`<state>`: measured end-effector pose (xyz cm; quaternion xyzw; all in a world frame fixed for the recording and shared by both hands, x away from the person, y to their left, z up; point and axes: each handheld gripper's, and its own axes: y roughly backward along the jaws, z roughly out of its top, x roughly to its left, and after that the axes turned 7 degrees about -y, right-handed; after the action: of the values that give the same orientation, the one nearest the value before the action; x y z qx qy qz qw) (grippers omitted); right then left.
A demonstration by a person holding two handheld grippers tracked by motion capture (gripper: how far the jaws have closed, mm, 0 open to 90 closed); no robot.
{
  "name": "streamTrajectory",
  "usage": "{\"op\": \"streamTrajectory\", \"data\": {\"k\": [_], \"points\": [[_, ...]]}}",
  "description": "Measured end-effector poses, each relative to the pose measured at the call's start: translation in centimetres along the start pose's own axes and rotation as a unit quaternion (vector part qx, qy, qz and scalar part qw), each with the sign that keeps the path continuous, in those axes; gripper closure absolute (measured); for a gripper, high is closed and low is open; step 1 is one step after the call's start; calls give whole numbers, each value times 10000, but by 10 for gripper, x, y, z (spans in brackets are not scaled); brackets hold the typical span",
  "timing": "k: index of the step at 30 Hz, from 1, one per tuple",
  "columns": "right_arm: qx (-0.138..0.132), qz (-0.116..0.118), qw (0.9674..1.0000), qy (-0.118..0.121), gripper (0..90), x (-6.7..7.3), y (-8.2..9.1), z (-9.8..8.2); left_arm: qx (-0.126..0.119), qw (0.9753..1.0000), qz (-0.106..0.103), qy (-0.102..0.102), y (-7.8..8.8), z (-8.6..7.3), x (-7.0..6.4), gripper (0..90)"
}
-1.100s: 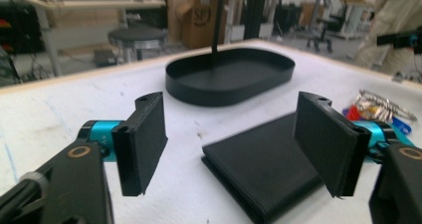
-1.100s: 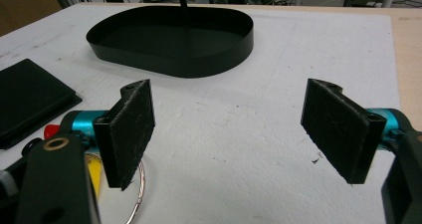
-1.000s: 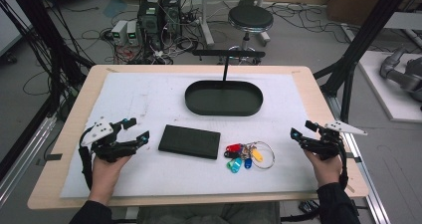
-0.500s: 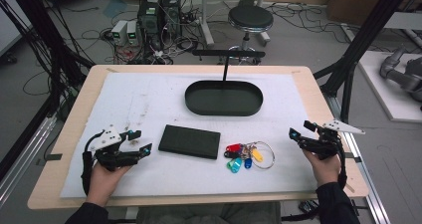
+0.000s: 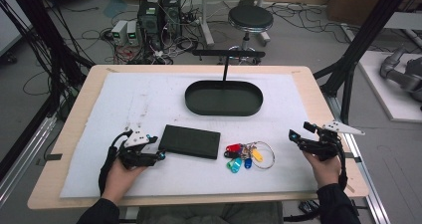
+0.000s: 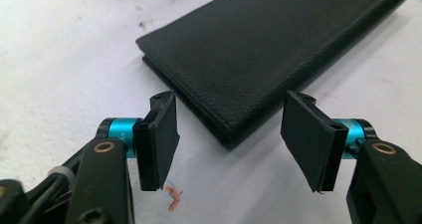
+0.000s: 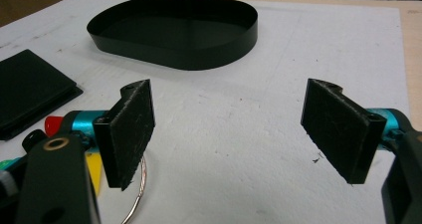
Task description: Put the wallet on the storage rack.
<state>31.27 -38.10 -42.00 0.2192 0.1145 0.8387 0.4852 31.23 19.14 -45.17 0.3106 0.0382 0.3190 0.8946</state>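
The left claw (image 5: 160,154) sits low at the near left corner of the black wallet (image 5: 190,141), jaws just been narrowing, the corner between them untouched. The wallet lies flat on the counter's white mat (image 5: 149,99), bunch of keys (image 5: 247,156) beside it. The right claw (image 5: 294,136) gapes wide, holding nothing

The high view looks forward and down over the whole counter (image 5: 318,84) from the person's side. The left gripper view sits low and close before the wallet (image 6: 278,50). The right gripper view looks across toward the tray (image 7: 174,50). All three share the wallet.
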Motion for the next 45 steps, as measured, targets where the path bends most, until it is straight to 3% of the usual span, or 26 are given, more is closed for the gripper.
{"op": "streamTrajectory", "data": {"k": [2, 3, 4, 5, 8, 10, 14, 15, 16, 17, 18, 20, 21, 22, 23, 24, 25, 26, 28, 31, 33, 36, 37, 43, 45], "points": [[-21, -8, 10000, -10, 215, -1, 3, 0, 87, 9999, -33, 54, -1, 1, 1, 423], [-38, -23, 10000, -32, 215, -2, 5, -1, 172, 9998, -73, 28, -3, 1, 1, 513], [-38, -23, 10000, -32, 215, -2, 5, -1, 246, 9996, -117, -18, -4, 2, 0, 513], [-50, -21, 10000, -41, 214, -2, 6, -1, 244, 9996, -92, 50, -4, 2, -1, 533], [-75, -23, 10000, -22, 214, -1, 7, -1, 269, 9981, -205, 515, -4, 2, 2, 568], [-95, 6, 10000, -7, 215, 2, 6, 0, 264, 9974, -221, 633, -3, 2, 3, 597], [-103, 177, 9998, 83, 215, 12, 2, 2, 162, 9960, -259, 843, 2, 0, 5, 728], [-112, 367, 9992, 107, 214, 21, -2, 3, 96, 9952, -273, 933, 5, 0, 6, 795], [-112, 367, 9992, 107, 214, 21, -2, 3, 19, 9951, -255, 958, 9, -1, 7, 795], [-122, 485, 9987, 130, 214, 26, -5, 4, -142, 9948, -259, 972, 12, -1, 7, 900], [-119, 575, 9981, 162, 214, 32, -9, 5, -155, 9946, -271, 985, 13, 0, 7, 899], [-69, 736, 9967, 329, 215, 44, -18, 6, -1, 9966, -149, 808, 12, 1, 3, 898], [68, 910, 9946, 488, 215, 58, -27, 7, 6, 9975, -157, 684, 9, 0, 1, 867], [68, 910, 9946, 488, 215, 58, -27, 7, 6, 9975, -157, 684, 9, 0, 1, 742], [140, 1031, 9924, 655, 215, 71, -34, 7, -29, 9987, -91, 491, 9, 1, 1, 588], [180, 1077, 9914, 718, 216, 76, -37, 7, -83, 9998, 79, 138, 9, 1, -1, 474], [203, 1120, 9904, 786, 216, 80, -39, 7, -168, 9980, 264, -549, 11, 2, -4, 439], [203, 1120, 9904, 786, 216, 80, -39, 7, -168, 9980, 264, -549, 11, 2, -4, 438], [255, 1196, 9886, 882, 216, 86, -42, 7, -326, 9938, 289, -1024, 11, 3, -7, 436], [279, 1222, 9884, 854, 216, 87, -44, 7, -311, 9848, 351, -1670, 7, 8, -13, 449], [294, 1219, 9887, 824, 216, 86, -44, 7, -167, 9778, 399, -2049, 2, 10, -15, 456], [249, 1237, 9894, 718, 216, 82, -42, 7, 54, 9727, 169, -2313, -7, 8, -16, 476], [247, 1223, 9898, 693, 216, 81, -41, 7, 83, 9713, 179, -2369, -9, 7, -17, 473], [253, 1190, 9903, 672, 216, 78, -40, 7, 114, 9729, 114, -2308, -9, 7, -11, 624], [249, 1206, 9900, 687, 216, 78, -39, 7, 138, 9715, 97, -2365, -8, 9, -12, 712]]}}
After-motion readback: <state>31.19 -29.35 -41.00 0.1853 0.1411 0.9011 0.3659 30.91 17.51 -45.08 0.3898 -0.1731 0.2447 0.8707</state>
